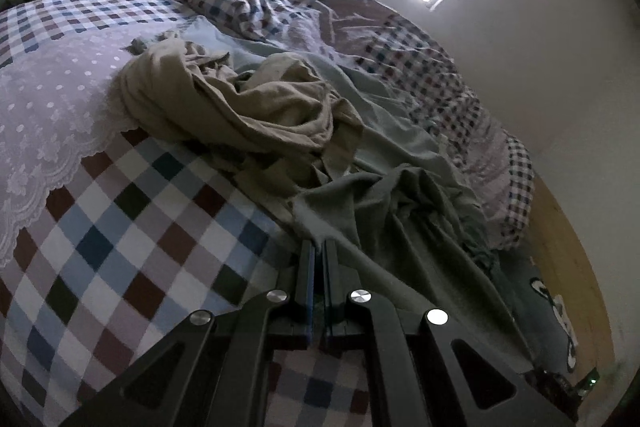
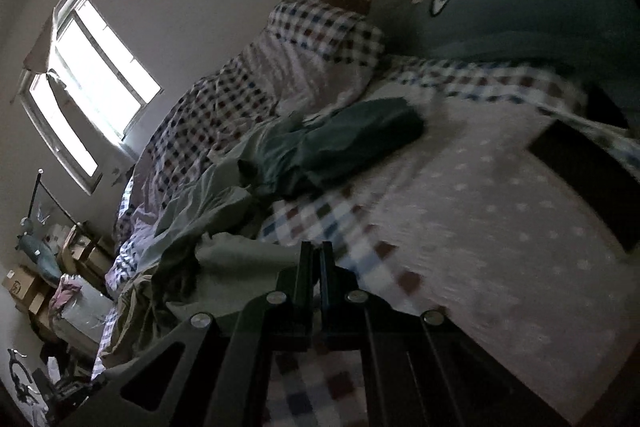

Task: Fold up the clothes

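Jaws: left gripper (image 1: 319, 247) clenched on the hem of a grey-green garment (image 1: 400, 223); right gripper (image 2: 318, 249) pressed together, grasp unclear. Garment trails across the checked bedspread (image 1: 132, 227), just beside a crumpled tan garment (image 1: 248, 107). Dark folded garment (image 2: 360, 135) lies farther up that bedspread.

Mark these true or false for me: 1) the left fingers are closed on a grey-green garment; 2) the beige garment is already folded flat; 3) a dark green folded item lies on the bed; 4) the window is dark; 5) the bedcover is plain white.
1) True. The left gripper has its fingers shut on an edge of the grey-green garment.
2) False. The beige garment lies crumpled in a heap.
3) True. The dark green folded item rests on the bedcover.
4) False. The window is bright with daylight.
5) False. The bedcover is checked, with a dotted lace-edged panel.
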Demonstrator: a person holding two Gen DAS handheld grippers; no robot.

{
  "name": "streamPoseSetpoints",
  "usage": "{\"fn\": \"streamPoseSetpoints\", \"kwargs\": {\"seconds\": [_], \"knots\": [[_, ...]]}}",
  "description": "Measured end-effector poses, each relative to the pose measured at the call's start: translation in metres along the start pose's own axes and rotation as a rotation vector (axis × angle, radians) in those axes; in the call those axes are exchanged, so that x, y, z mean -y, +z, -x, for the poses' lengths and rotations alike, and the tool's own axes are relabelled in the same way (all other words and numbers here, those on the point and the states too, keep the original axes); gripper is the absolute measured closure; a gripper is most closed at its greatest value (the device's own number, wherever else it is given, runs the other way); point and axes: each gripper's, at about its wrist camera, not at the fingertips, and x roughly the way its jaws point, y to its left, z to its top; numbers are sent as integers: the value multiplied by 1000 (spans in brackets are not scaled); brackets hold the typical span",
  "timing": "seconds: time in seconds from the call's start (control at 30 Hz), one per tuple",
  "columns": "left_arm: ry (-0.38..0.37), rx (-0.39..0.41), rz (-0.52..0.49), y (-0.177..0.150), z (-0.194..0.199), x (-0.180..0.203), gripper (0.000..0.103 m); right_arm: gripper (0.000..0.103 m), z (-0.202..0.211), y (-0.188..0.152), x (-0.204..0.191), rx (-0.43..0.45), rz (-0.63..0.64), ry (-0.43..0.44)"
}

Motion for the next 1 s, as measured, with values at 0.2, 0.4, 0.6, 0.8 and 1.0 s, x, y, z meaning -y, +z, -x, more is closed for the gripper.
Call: {"fn": "streamPoseSetpoints", "kwargs": {"seconds": [0.2,0.4,0.6,0.8,1.0], "knots": [[-43,-31,-52,-33,18,13,101,103,60,-7,33,64,-18,-62],[-46,-71,-114,-76,41,24,101,103,92,-19,66,23,-25,-113],[-2,-68,-113,-99,60,12,101,103,95,-31,82,-31,0,-127],[-31,79,-125,-105,103,9,103,103,107,-34,87,-16,-35,-109],[21,41,-106,-107,102,-7,103,102,107,-33,109,-27,-142,-152]]}}
